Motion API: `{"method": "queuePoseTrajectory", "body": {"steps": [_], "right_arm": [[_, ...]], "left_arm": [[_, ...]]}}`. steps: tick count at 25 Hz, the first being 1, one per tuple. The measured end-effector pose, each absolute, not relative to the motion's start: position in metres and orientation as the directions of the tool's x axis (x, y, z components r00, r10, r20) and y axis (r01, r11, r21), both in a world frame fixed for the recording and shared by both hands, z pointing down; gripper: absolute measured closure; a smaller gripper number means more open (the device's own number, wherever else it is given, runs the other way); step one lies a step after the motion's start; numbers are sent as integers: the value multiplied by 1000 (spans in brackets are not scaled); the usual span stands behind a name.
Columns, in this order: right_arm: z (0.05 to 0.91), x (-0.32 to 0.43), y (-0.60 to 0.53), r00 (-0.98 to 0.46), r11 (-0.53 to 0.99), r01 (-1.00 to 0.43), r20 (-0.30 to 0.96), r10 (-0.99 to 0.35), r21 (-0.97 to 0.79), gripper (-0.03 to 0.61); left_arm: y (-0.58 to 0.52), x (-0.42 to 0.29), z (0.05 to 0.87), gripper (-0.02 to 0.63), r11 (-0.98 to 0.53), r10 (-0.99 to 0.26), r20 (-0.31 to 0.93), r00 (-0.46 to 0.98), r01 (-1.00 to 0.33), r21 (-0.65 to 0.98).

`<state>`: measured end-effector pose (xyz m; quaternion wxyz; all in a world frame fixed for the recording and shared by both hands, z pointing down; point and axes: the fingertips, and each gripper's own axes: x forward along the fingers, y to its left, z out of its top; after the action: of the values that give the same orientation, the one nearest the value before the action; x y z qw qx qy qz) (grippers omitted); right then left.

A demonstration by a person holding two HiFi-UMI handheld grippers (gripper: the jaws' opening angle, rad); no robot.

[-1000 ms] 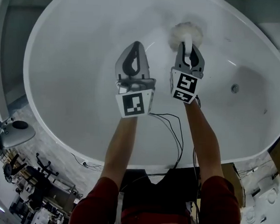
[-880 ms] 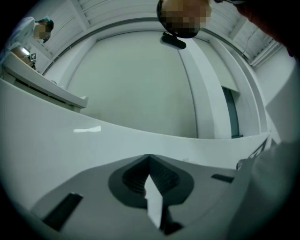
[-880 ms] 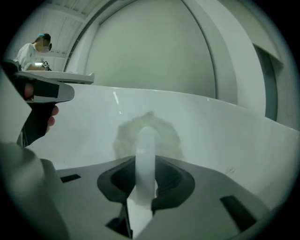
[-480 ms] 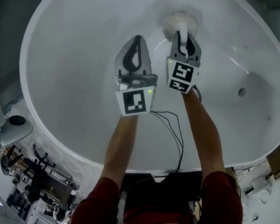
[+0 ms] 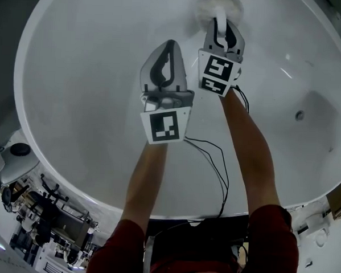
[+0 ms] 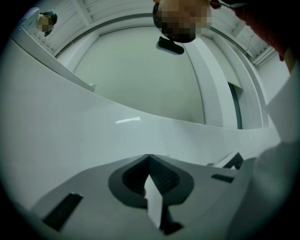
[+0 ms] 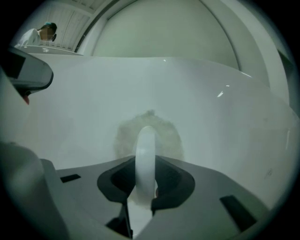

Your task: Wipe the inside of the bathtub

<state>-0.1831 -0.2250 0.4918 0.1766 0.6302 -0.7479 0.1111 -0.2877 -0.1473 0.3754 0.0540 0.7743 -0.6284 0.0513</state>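
Risks first. My right gripper (image 5: 222, 28) grips only the thin white plastic loop handle (image 5: 221, 19) of a pale fluffy round scrub pad (image 5: 214, 4), w/ the pad pressed to the far inner wall of the glossy white oval bathtub (image 5: 88, 71). The handle looks smooth & narrow, so I judge that a hard push or a sideways sweep could twist it in the jaws, tip the pad off the wall, or let it slip & slide down to the tub floor. The person's arms reach well over the near rim. That much reach prob. means uneven pressure & missed patches. Thin black cables (image 5: 221, 174) hang from the grippers over the near wall & could drag on the surface.

Grip, right gripper view: the right gripper (image 7: 145, 185) has its jaws closed on the loop handle (image 7: 146, 150), which stands upright btw them. The scrub pad (image 7: 166, 136) shows as a fuzzy disc behind it, against the bathtub wall (image 7: 225, 117).

The left gripper (image 5: 167, 50) hovers just beside the right one, nearer the tub's middle. In the left gripper view, the left gripper (image 6: 149, 161) has its jaws together w/ nothing btw them. It seems clear of the bathtub (image 6: 65, 140).

Tub look: smooth, shiny, a few light glints, no obvious dirt or foam. A small round drain fitting (image 5: 300, 115) sits on the right side, well apart from the pad.
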Motion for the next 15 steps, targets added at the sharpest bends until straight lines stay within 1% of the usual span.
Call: {"method": "queuePoseTrajectory", "body": {"steps": [5,11,15], "right_arm": [[494,-181,-226,-138,173,-983,372,-918,63,485],[487,-186,-222,-174,196,-980,382,-907,19,486],[481,-178,-223,-172,200,-979,384,-907,34,486]], "left_arm": [[-147,-288,385,598,-206,-966,157,205,-979,12],[-139,-285,385,598,-202,-966,159,203,-979,20],[-136,-276,381,598,-217,-963,160,217,-976,18]]}}
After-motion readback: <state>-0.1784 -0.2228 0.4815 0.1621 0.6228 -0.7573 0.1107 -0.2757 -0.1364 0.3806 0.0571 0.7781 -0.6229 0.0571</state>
